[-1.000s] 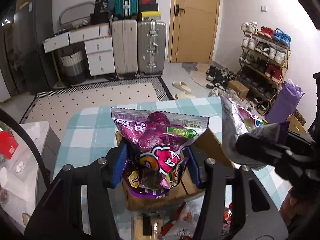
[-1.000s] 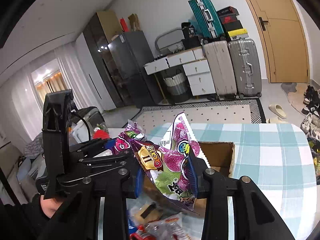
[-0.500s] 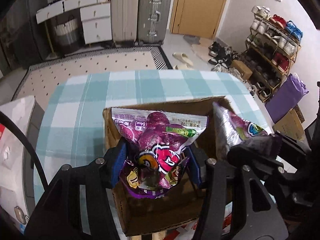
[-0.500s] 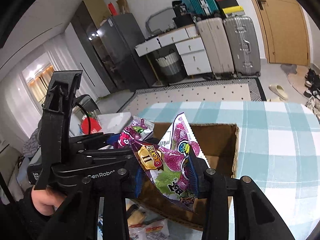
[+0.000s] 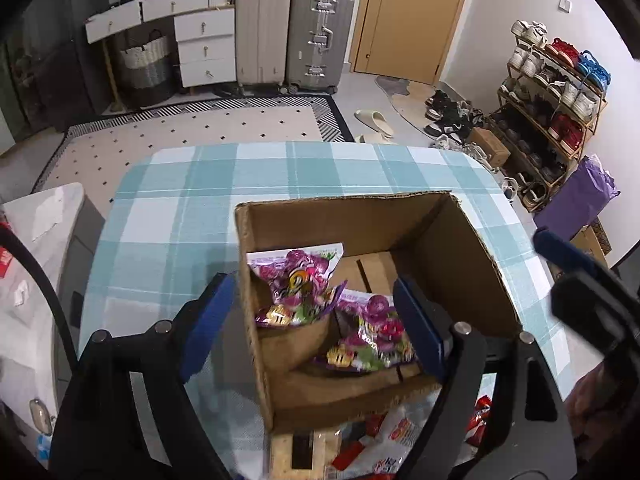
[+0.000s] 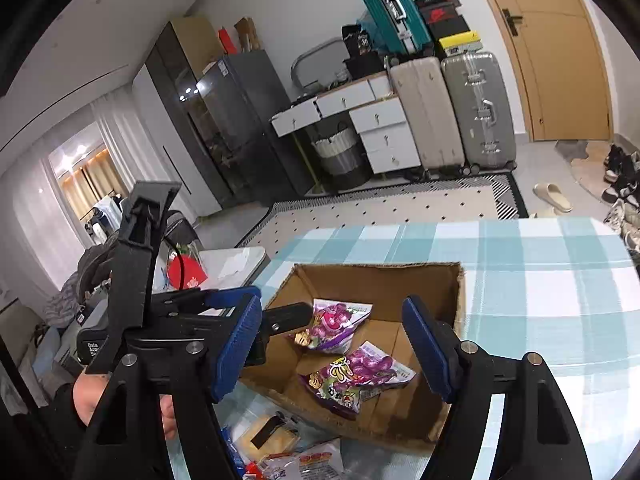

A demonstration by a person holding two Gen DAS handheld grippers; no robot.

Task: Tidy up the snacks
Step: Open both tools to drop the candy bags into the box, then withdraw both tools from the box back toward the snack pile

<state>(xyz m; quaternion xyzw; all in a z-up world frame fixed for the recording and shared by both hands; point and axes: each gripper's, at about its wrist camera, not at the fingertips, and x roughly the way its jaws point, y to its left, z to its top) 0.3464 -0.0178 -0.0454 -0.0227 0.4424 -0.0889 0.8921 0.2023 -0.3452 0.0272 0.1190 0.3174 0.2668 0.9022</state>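
Both sets of fingers have just been opening and now stand wide with nothing between them: the left gripper (image 5: 316,328) and right gripper (image 6: 332,350) have let their purple bags (image 5: 298,284) (image 6: 356,368) drop into the box (image 5: 360,216) on the worktop (image 5: 180,208). To finish cleanly, lift straight up clear of the box walls, then reach for the loose snacks (image 6: 280,446) near its front.

Both tools point downward, side by side. The left tool (image 5: 316,320) and right tool (image 6: 332,352) have just been opening; nothing sits between their pads.
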